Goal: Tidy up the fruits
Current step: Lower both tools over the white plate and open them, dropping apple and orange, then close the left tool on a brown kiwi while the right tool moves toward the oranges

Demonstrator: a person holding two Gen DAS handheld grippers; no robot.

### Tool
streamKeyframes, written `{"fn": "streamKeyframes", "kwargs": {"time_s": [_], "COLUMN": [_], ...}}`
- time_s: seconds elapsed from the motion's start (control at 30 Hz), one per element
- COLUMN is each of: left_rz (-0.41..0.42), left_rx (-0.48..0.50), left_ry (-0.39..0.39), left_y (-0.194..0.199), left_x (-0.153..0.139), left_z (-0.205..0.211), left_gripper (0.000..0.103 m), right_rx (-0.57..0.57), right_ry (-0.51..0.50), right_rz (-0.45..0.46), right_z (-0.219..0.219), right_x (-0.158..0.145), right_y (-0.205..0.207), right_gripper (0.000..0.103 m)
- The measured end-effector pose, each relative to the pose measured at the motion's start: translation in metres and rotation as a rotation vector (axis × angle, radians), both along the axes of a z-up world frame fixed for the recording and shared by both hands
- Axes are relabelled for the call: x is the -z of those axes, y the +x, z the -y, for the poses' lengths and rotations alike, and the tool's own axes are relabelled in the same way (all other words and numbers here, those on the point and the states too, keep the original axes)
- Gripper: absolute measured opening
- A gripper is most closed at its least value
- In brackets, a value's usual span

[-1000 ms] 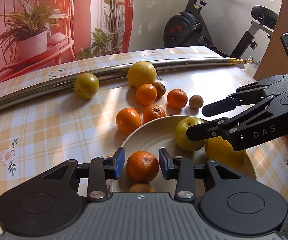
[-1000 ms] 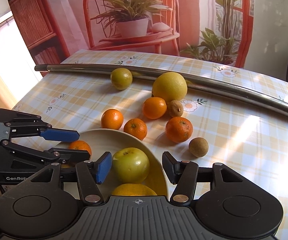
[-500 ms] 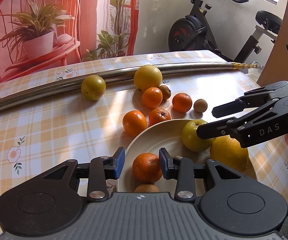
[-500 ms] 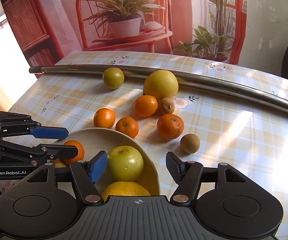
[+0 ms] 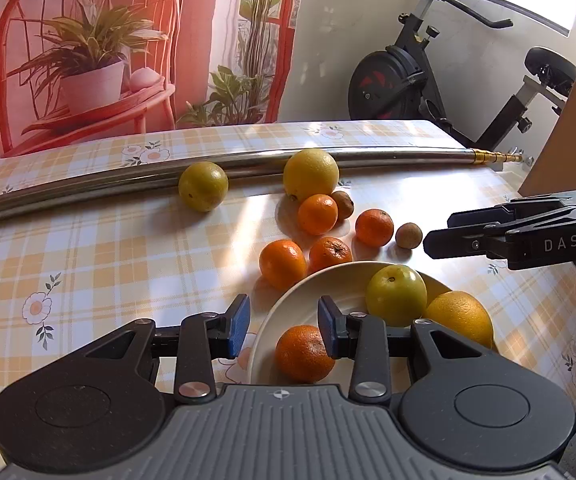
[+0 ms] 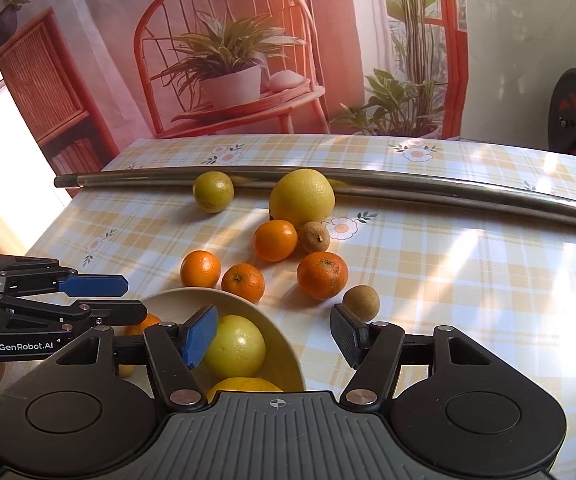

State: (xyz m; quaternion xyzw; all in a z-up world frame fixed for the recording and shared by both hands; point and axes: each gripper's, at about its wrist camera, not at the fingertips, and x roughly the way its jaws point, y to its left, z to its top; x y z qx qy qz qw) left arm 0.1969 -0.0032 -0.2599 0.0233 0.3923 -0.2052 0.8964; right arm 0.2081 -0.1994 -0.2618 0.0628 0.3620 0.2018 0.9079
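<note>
Hovering over bowl at table's near edge: left gripper narrowly parted, empty, above orange; right gripper parted wider, just widened, empty, beside green apple. More fruit mid-table.

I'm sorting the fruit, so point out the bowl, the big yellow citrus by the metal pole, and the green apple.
bowl (image 5: 288, 300): left wrist view, bare left rim.
big yellow citrus (image 6: 302, 198): right wrist view, middle of its skin.
green apple (image 5: 396, 295): left wrist view, centre of its front.

Black hand-held gripper, blue pads, silver screws, grey ribbed housing
</note>
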Motion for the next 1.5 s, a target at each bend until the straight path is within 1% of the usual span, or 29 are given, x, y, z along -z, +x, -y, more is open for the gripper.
{"fn": "streamKeyframes", "kwargs": {"time_s": [0.13, 0.23, 0.37, 0.5, 0.63, 0.67, 0.77, 0.8, 0.9, 1.0, 1.1, 1.23, 1.37, 1.5], "left_rz": [-0.005, -0.006, -0.005, -0.018, -0.046, -0.046, -0.056, -0.059, -0.063, -0.065, -0.078, -0.081, -0.083, -0.065], "left_rx": [-0.008, 0.003, 0.029, 0.055, 0.089, 0.107, 0.168, 0.191, 0.255, 0.282, 0.291, 0.281, 0.281, 0.290], "left_ry": [-0.010, -0.011, -0.023, -0.054, -0.042, -0.038, -0.036, -0.034, -0.015, 0.005, 0.033, 0.082, 0.093, 0.121], "left_y": [0.002, 0.005, 0.012, 0.024, 0.036, 0.039, 0.044, 0.045, 0.051, 0.058, 0.068, 0.074, 0.076, 0.075], "left_x": [-0.005, -0.009, -0.017, -0.024, -0.023, -0.022, -0.015, -0.012, -0.002, 0.007, 0.016, 0.025, 0.026, 0.027], "left_z": [0.001, 0.007, 0.023, 0.041, 0.069, 0.079, 0.102, 0.110, 0.132, 0.146, 0.154, 0.158, 0.157, 0.162], "left_gripper": [0.039, 0.039, 0.039, 0.039, 0.038, 0.037, 0.024, 0.023, 0.023, 0.023, 0.023, 0.023, 0.023, 0.024], "right_rx": [0.064, 0.105, 0.162, 0.213, 0.254, 0.257, 0.277, 0.282, 0.301, 0.316, 0.325, 0.334, 0.341, 0.346], "right_ry": [0.022, 0.006, -0.034, -0.028, -0.020, -0.017, -0.016, -0.012, 0.010, 0.027, 0.040, 0.056, 0.071, 0.082], "right_rz": [0.033, 0.045, 0.050, 0.045, 0.044, 0.039, 0.038, 0.037, 0.035, 0.037, 0.041, 0.038, 0.027, 0.018], "right_z": [0.017, 0.026, 0.039, 0.054, 0.069, 0.072, 0.082, 0.085, 0.096, 0.105, 0.111, 0.117, 0.122, 0.124], "right_x": [-0.006, -0.007, -0.003, 0.002, 0.006, 0.008, 0.010, 0.011, 0.012, 0.014, 0.015, 0.019, 0.025, 0.028], "right_y": [0.000, 0.002, 0.003, 0.004, 0.004, 0.004, 0.004, 0.004, 0.004, 0.003, 0.000, 0.000, -0.001, 0.000], "right_gripper": [0.059, 0.058, 0.056, 0.054, 0.053, 0.053, 0.053, 0.053, 0.053, 0.052, 0.052, 0.052, 0.052, 0.052]}}
